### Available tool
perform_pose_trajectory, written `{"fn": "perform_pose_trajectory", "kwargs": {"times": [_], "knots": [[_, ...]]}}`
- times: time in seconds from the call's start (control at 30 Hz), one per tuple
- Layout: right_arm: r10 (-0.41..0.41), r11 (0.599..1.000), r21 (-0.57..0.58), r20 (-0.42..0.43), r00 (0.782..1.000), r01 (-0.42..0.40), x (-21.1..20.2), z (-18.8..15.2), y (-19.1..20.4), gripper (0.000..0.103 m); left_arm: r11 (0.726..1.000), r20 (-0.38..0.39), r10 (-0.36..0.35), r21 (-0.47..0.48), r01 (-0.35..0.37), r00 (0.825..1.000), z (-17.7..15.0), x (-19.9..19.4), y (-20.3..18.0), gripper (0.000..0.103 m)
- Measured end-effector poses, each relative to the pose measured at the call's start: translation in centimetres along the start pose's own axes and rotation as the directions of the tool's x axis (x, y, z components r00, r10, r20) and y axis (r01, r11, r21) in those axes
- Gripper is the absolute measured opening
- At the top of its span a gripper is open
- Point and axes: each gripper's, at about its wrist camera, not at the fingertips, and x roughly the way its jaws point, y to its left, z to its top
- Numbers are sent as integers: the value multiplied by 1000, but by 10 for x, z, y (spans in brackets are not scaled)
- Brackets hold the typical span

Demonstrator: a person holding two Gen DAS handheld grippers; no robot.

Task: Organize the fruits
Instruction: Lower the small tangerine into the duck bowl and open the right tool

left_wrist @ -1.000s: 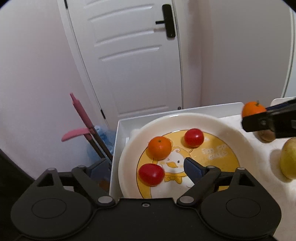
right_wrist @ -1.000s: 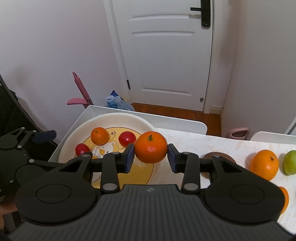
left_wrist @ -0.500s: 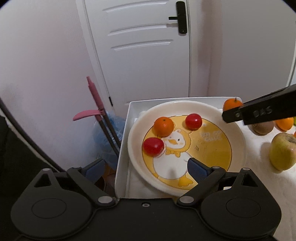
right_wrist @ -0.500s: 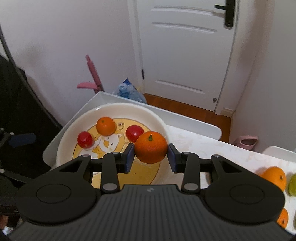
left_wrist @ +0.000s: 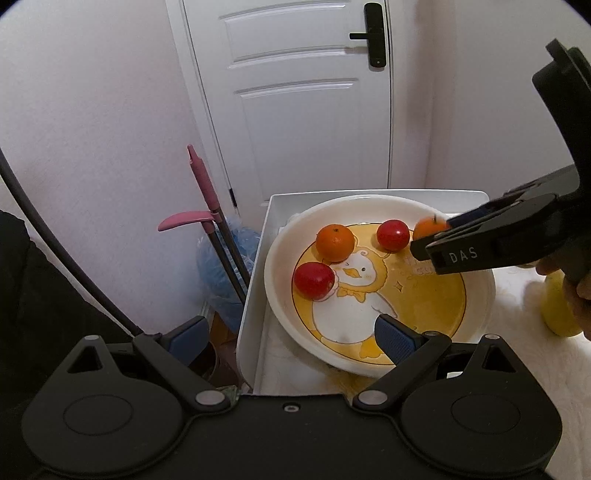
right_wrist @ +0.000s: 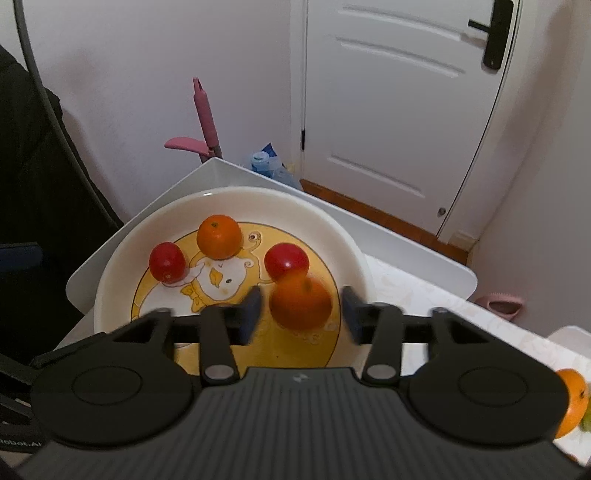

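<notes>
Three fruits lay in the round white duck-print plate (right_wrist: pixel 347 236); a fourth, a blurred orange mandarin (right_wrist: pixel 301 302), was being freed between the opening jaws of the right gripper (right_wrist: pixel 301 314); the left gripper (left_wrist: pixel 291 332) was spread wide, empty; more fruit was left outside.

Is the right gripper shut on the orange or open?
Opening: right gripper pads stand clear of the blurred orange above the plate.

I log: white panelled door (left_wrist: pixel 306 92) with black lever handle (left_wrist: pixel 371 35), pink-handled mop (left_wrist: pixel 203 181), blue plastic bag (left_wrist: pixel 229 254), pale wall (right_wrist: pixel 147 74).

"DAS" is being shown in white capitals on the side of the right gripper (left_wrist: pixel 439 240); lettering on the plate (left_wrist: pixel 476 310) cannot be read.
</notes>
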Motion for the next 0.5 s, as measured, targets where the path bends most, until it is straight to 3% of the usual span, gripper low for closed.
{"fn": "perform_pose_trajectory", "kwargs": {"times": [0.07, 0.1, 0.5], "knots": [[-21, 1000, 4, 31, 999, 21, -9, 0, -1, 101, 1000, 0, 2, -2, -2, 1000, 0, 0, 0, 99], [-28, 1000, 10, 43, 999, 28, -13, 0, -3, 103, 1000, 0, 2, -4, -2, 1000, 0, -1, 0, 99], [-53, 995, 85, 54, 997, 48, -56, -6, -14, 103, 999, 32, 0, -51, 2, 999, 3, -21, 5, 99]]}}
